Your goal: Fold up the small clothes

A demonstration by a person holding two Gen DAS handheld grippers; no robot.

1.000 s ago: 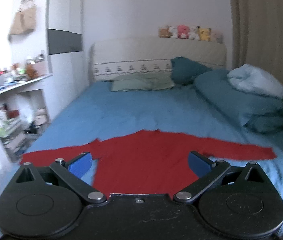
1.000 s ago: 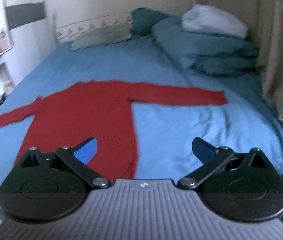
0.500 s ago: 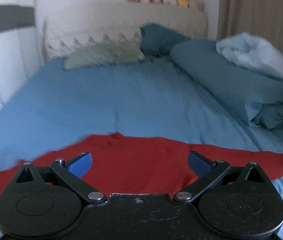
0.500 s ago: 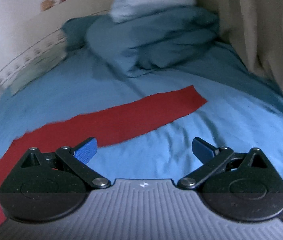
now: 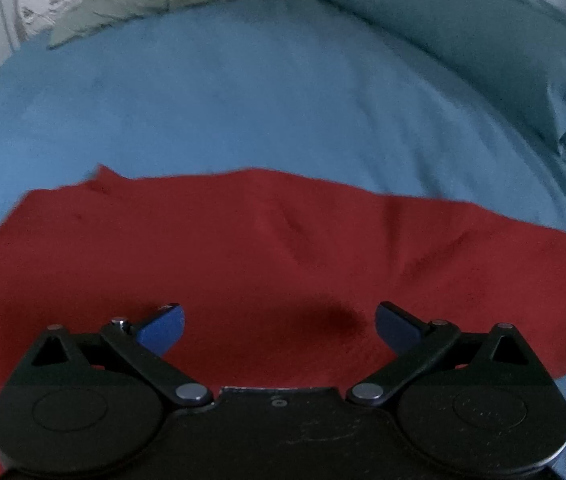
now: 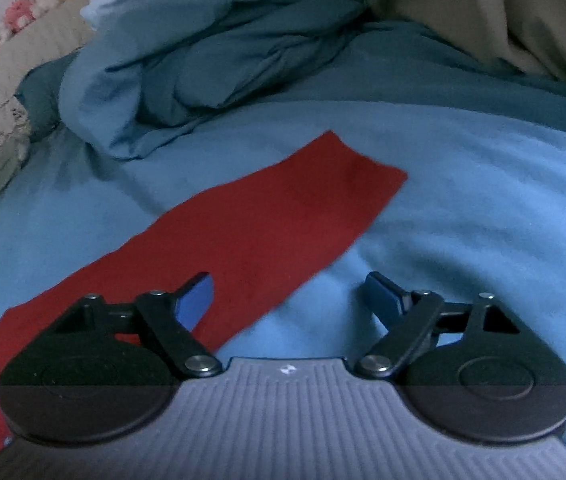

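Note:
A red long-sleeved top (image 5: 267, 248) lies flat on the blue bed sheet (image 5: 243, 100). In the left wrist view my left gripper (image 5: 279, 322) is open and empty, low over the top's body near its upper edge. In the right wrist view my right gripper (image 6: 289, 300) is open and empty, low over the top's right sleeve (image 6: 267, 216). Its left fingertip (image 6: 197, 300) is over the sleeve's lower edge and its right fingertip (image 6: 381, 296) is over bare sheet. The sleeve's cuff lies ahead of the right gripper.
A bunched teal duvet (image 6: 211, 48) lies beyond the sleeve. A beige curtain (image 6: 483, 12) hangs at the right. A pale green pillow (image 5: 143, 0) and the headboard (image 5: 15, 12) are at the far end. Plush toys (image 6: 23, 12) sit on the headboard.
Both grippers have moved down and forward, close to the red top. The left is now over the body, the right over the right sleeve. Both jaws stay open.

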